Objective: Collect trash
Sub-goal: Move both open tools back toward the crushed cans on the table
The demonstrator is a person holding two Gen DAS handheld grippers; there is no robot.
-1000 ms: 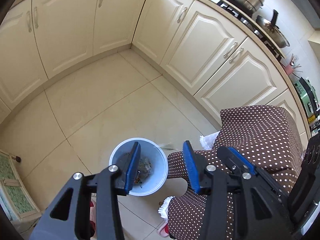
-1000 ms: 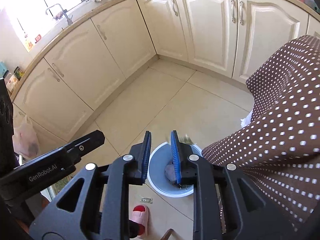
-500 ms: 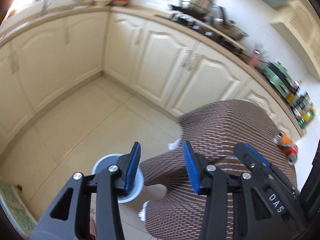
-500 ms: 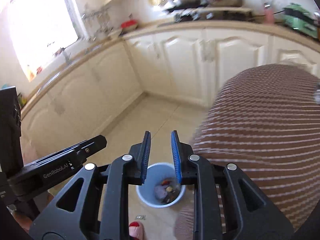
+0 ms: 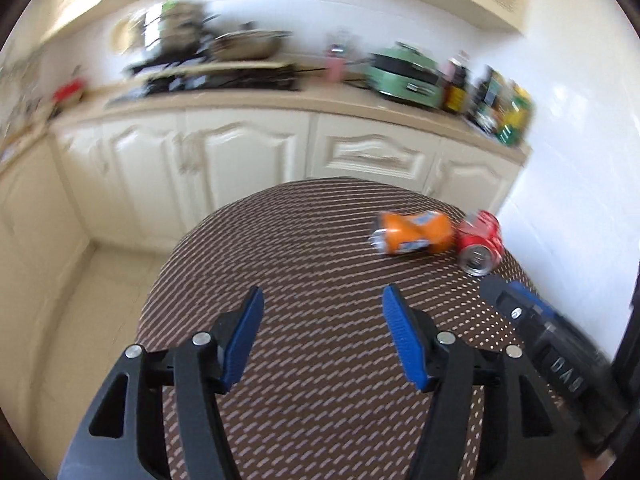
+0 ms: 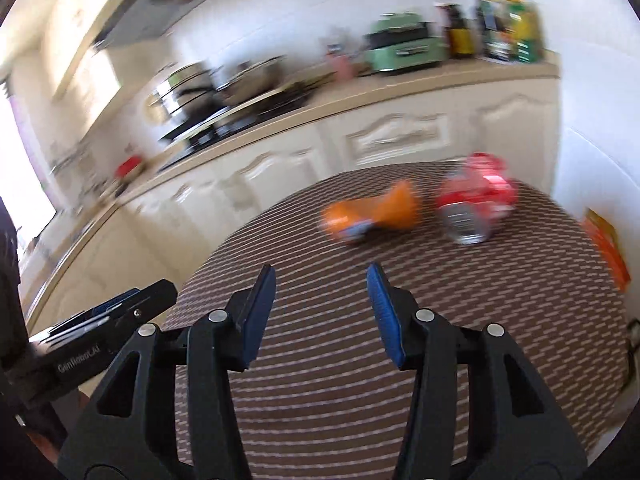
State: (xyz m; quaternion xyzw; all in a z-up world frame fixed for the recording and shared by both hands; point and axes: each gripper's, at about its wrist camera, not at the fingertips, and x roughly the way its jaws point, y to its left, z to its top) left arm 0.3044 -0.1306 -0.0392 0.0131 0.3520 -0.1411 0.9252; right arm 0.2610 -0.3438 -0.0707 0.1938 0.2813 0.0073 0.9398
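A crushed orange can [image 5: 414, 233] and a crushed red can [image 5: 479, 242] lie side by side at the far right of a round table with a brown dotted cloth [image 5: 304, 248]. They also show, blurred, in the right wrist view: orange can [image 6: 370, 216], red can [image 6: 474, 204]. My left gripper [image 5: 322, 312] is open and empty above the cloth, short of and left of the cans. My right gripper [image 6: 322, 286] is open and empty above the cloth, short of the orange can. The trash bin is out of view.
Cream cabinets [image 5: 240, 160] and a worktop with pots [image 5: 240, 46], a green appliance [image 5: 404, 72] and bottles [image 5: 500, 104] stand behind the table. An orange packet [image 6: 606, 250] lies at the table's right edge. The other gripper's body [image 5: 548, 344] sits at right.
Both grippers have swung up from the blue bin on the floor to over the table. The right gripper's jaws have opened wider. The cans have come into view.
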